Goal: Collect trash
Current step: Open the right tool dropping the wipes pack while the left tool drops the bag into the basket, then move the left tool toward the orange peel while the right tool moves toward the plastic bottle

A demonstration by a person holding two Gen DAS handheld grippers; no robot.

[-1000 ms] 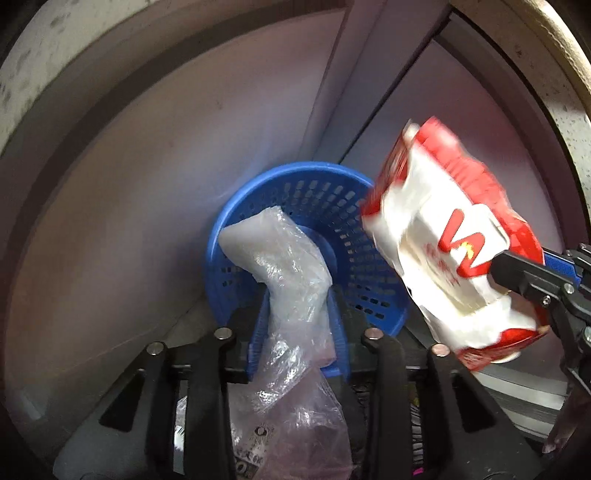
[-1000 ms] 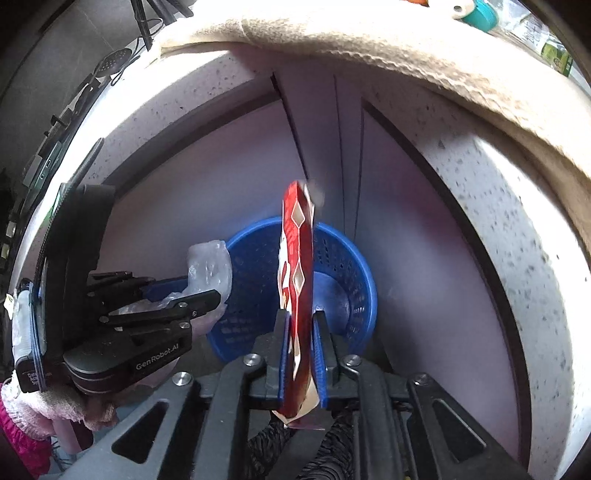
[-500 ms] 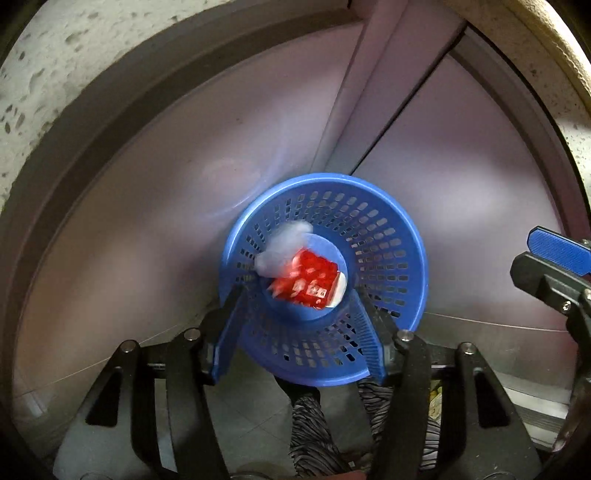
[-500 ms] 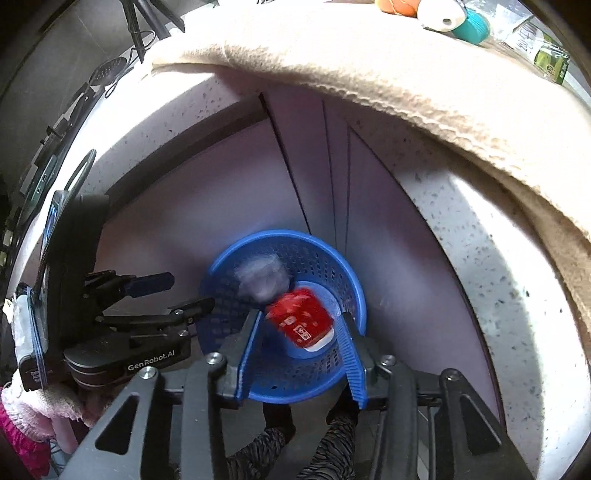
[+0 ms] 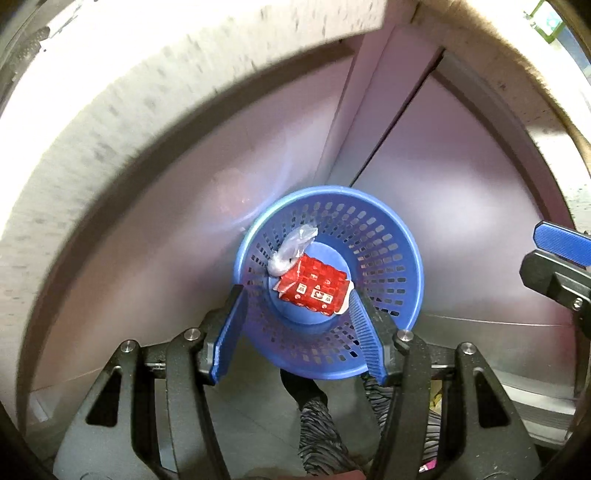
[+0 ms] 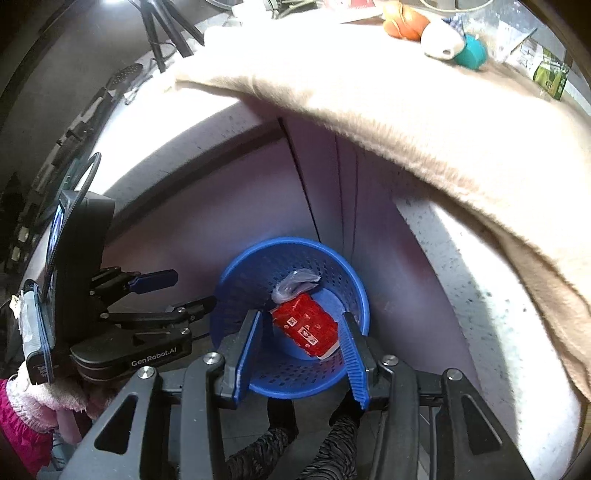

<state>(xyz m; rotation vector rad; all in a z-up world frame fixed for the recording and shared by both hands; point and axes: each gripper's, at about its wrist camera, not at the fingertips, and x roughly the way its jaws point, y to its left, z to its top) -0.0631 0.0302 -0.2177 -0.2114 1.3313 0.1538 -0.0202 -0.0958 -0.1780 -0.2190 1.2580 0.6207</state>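
A blue perforated basket (image 5: pixel 391 258) stands on the floor in the corner below a counter; it also shows in the right wrist view (image 6: pixel 240 295). Inside it lie a red snack wrapper (image 5: pixel 314 290) and a crumpled clear plastic bag (image 5: pixel 291 247), both also in the right wrist view, wrapper (image 6: pixel 306 325) and bag (image 6: pixel 293 282). My left gripper (image 5: pixel 299 332) is open and empty above the basket. My right gripper (image 6: pixel 301 354) is open and empty above it too. The right gripper's fingers (image 5: pixel 561 243) show at the right edge of the left wrist view.
A beige cloth (image 6: pixel 406 110) hangs over the speckled counter edge above the basket. An orange object (image 6: pixel 400 24), a white and teal item (image 6: pixel 454 46) and a green carton (image 6: pixel 550 75) sit on the counter. Purple cabinet panels (image 5: pixel 461 184) back the corner. The person's legs (image 5: pixel 317 424) stand below.
Both grippers opened and let go: the clear bag and the red wrapper dropped into the basket. Both grippers have since risen away from the basket.
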